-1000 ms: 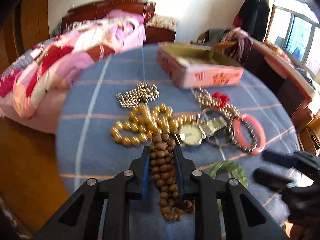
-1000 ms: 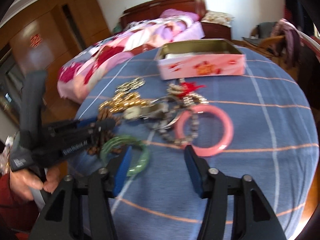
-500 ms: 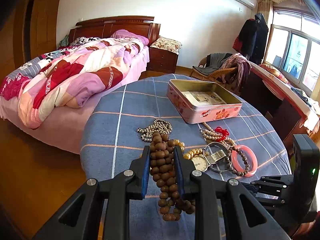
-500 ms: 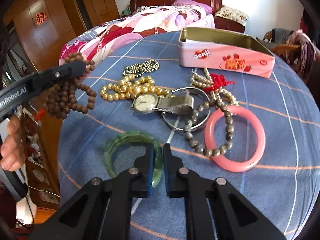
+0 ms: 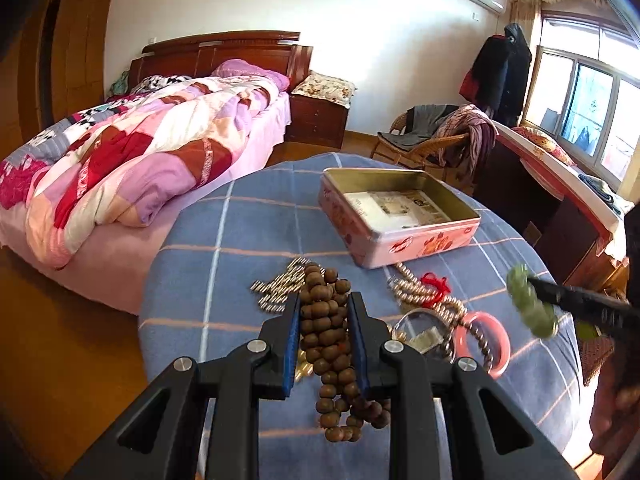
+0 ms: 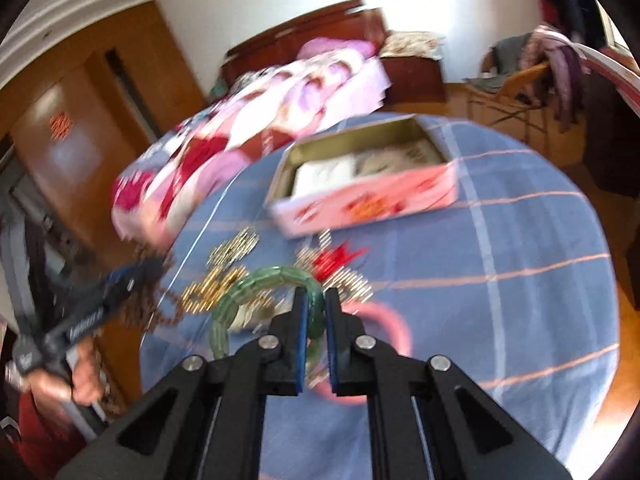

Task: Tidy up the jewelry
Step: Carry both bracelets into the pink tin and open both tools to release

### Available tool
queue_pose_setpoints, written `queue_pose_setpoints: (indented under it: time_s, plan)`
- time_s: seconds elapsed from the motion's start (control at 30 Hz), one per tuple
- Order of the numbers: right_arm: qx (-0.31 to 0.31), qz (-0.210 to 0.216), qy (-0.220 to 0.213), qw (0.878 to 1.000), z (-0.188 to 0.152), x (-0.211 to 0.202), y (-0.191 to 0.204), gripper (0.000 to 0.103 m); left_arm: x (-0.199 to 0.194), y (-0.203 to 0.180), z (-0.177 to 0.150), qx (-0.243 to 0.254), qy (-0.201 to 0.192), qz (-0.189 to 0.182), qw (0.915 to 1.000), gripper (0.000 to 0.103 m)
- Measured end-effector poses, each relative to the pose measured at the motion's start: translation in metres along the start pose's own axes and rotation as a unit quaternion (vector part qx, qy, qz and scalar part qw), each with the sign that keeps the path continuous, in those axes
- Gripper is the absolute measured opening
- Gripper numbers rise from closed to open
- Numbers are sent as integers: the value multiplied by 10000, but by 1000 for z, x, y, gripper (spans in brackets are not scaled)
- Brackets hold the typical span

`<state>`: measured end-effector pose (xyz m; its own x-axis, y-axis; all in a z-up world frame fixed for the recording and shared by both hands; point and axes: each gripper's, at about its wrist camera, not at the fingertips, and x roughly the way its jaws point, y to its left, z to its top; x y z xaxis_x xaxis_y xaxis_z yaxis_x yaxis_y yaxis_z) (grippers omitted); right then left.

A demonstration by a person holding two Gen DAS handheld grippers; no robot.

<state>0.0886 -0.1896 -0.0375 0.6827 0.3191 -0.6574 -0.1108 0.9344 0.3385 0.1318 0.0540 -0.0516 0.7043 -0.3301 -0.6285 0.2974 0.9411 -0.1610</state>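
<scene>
My left gripper (image 5: 324, 300) is shut on a strand of brown wooden beads (image 5: 326, 336), which hangs above the table. My right gripper (image 6: 314, 300) is shut on a green bangle (image 6: 256, 280) and holds it off the cloth; the same green bangle (image 5: 530, 304) shows at the right of the left wrist view. An open pink tin (image 5: 400, 216) with paper inside stands at the far side of the table. On the cloth lie a pink bangle (image 5: 486, 324), a pearl strand with a red tassel (image 5: 424, 288), a silver bead strand (image 5: 280, 284), a watch (image 5: 424, 340) and gold beads (image 6: 208, 288).
The round table wears a blue checked cloth (image 5: 240, 240). A bed with a patchwork quilt (image 5: 140, 148) stands beyond its left side. A wicker chair with clothes (image 5: 432, 140) and a desk by the window are at the right. A person's hand (image 6: 80, 376) holds the left gripper.
My right gripper has shut on the green bangle and lifted it off the cloth. My left gripper has risen with the brown beads still in it.
</scene>
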Motion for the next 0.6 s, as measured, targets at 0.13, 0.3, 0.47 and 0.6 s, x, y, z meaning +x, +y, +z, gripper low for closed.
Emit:
queue_pose_setpoints:
  time_s: [0.13,0.3,0.47,0.6]
  plan:
    - [203,-140,-292,9993,27,6,-13,11,15,-15,22,93,-133,-150,9998,23]
    - [291,-437,-664,9964,58,20,-22,11,44,-34,56,113,-356,-304,9988,23]
    - [397,-709,-749,9939,85,54,-34,11,91,-46,82,-14,-294,-265,9992,23]
    - [485,-727,-728,9935,95,76,-44,11,123,-54,92,-22,-119,-237,9996,23]
